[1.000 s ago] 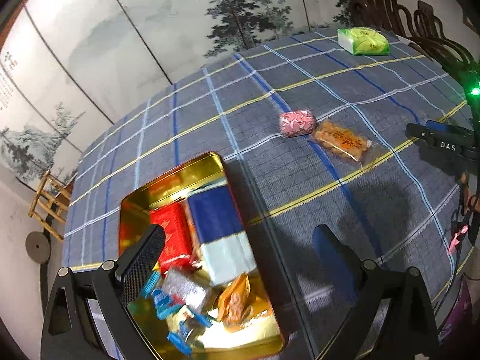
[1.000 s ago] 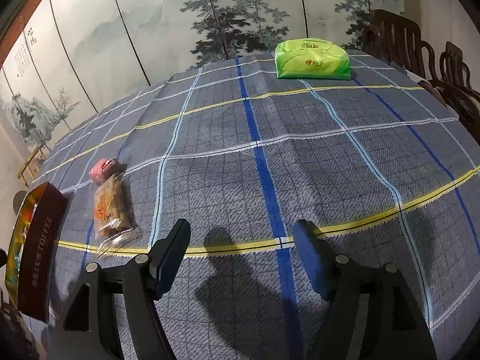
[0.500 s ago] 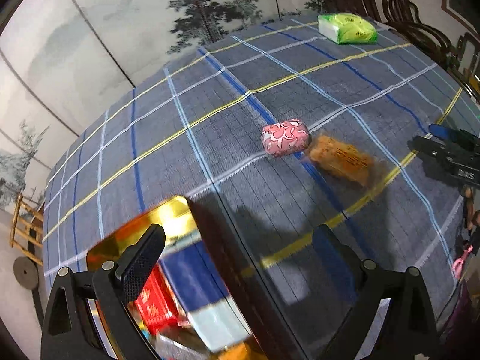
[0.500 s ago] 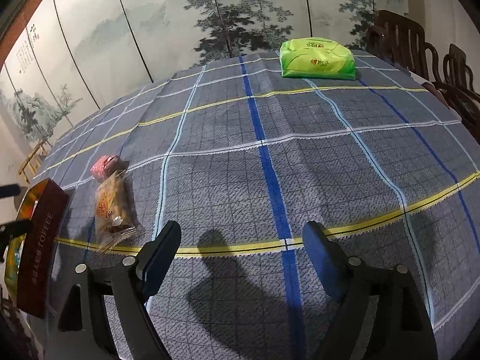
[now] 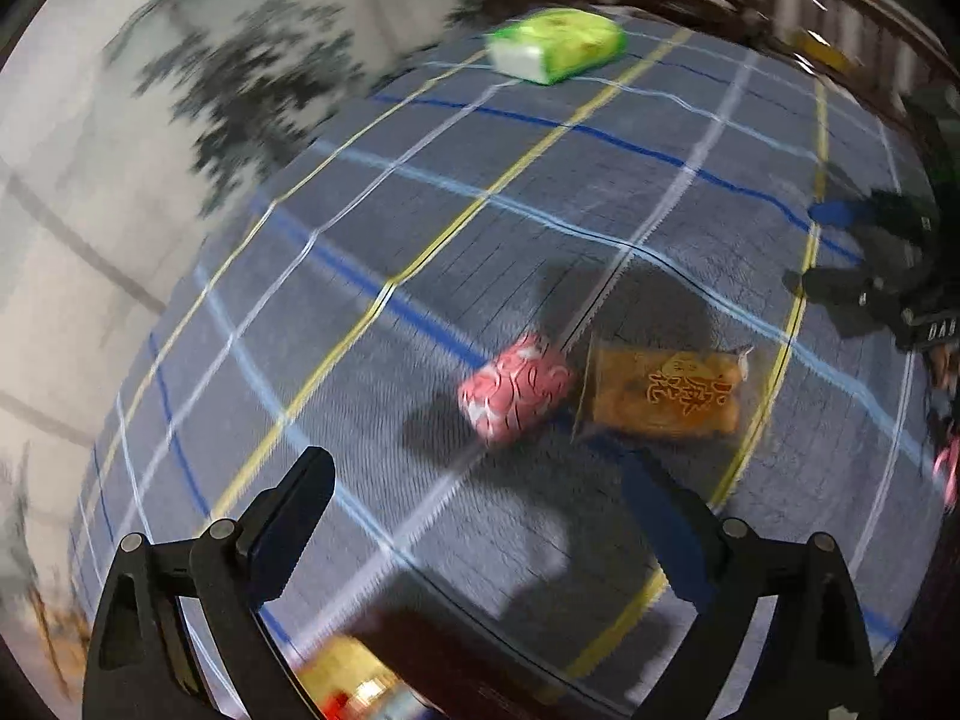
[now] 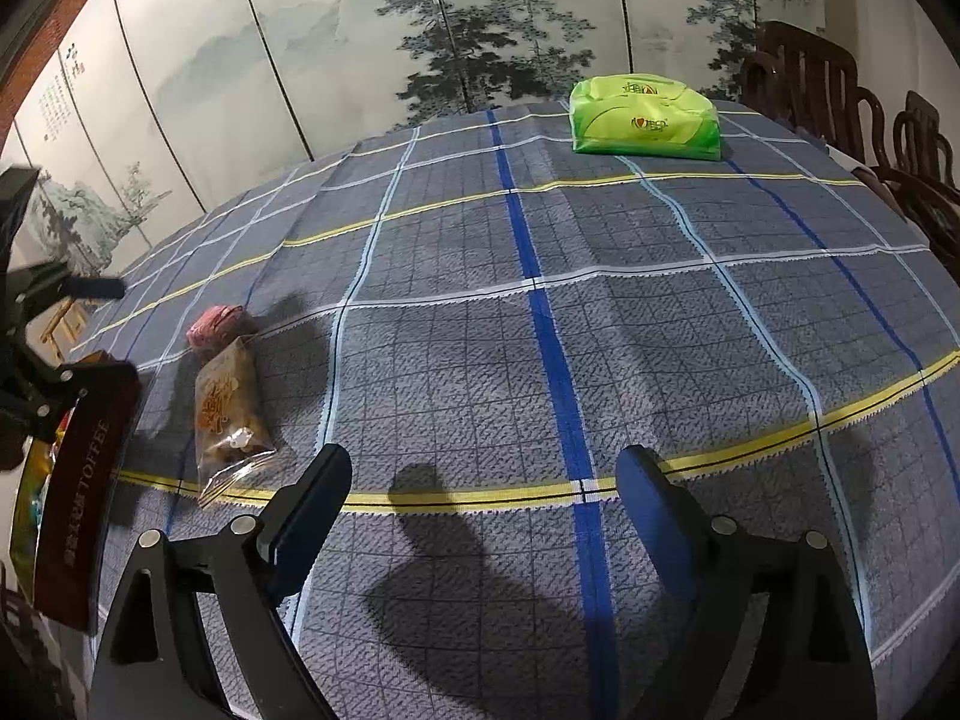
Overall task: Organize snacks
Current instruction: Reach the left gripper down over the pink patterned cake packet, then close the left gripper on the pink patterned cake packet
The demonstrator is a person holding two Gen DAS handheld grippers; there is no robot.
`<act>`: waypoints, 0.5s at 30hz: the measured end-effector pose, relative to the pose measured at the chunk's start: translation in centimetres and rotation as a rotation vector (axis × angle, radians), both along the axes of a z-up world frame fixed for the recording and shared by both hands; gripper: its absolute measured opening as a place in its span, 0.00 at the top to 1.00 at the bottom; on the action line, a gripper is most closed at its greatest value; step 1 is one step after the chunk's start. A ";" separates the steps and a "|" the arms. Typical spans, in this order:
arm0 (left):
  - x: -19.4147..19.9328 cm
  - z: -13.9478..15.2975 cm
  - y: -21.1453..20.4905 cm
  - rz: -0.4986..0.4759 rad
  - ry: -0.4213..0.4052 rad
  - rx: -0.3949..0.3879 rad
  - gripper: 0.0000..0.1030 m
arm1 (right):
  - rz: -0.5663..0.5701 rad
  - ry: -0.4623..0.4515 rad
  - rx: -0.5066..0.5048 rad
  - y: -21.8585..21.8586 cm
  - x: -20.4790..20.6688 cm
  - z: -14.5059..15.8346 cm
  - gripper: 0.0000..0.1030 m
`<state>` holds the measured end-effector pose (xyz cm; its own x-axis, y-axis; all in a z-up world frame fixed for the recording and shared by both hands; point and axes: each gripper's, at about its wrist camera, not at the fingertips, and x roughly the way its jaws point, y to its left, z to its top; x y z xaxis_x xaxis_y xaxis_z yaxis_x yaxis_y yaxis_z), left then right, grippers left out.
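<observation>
While the left wrist view is smeared by motion blur, the left gripper [image 5: 480, 504] shows its 2 fingers spread wide with nothing between them, hanging above the checked cloth of the worktop [image 5: 372, 252]. Just ahead of it, slightly right of its centre line, lies a pink patterned snack [image 5: 516, 387], and just beside that, further right, an orange snack in a clear wrapper [image 5: 663, 396]; whether the 2 touch cannot be told. A green tissue pack [image 5: 555, 45] sits far ahead near the worktop's far edge. At the bottom edge, under the gripper, a blurred corner of the gold tin [image 5: 348, 678] shows.

The right gripper [image 6: 483, 498] is also spread open and empty, over bare cloth. To its left and slightly ahead lies the orange snack [image 6: 228, 402], with the pink patterned snack [image 6: 216, 324] just beyond it. Further left stands the tin, its dark red side printed "TOFFEE" [image 6: 78, 480], with the left gripper's black frame [image 6: 30, 360] above it. The tissue pack [image 6: 645, 117] lies far ahead, a little right, before a painted folding screen [image 6: 420, 30]. Dark wooden chairs [image 6: 870, 120] stand at the far right.
</observation>
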<state>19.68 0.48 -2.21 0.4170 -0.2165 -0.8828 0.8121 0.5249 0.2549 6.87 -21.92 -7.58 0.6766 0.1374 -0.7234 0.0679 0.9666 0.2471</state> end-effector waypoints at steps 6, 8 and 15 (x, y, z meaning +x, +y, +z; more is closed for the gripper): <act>1.9 -0.9 -1.0 -0.145 0.055 0.049 0.27 | 0.006 -0.003 0.011 0.0 -0.1 0.0 0.11; 2.6 -1.1 -1.6 -0.181 0.072 0.050 0.32 | 0.008 -0.002 0.011 0.0 -0.1 0.0 0.10; 3.3 -3.1 -3.2 -0.321 0.160 0.124 0.49 | 0.014 0.001 0.008 0.1 -0.2 0.0 0.08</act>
<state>22.96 -2.69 -5.33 0.2001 -0.2010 -0.9589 0.9650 0.2099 0.1573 6.66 -21.82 -7.59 0.6742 0.1524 -0.7227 0.0547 0.9655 0.2546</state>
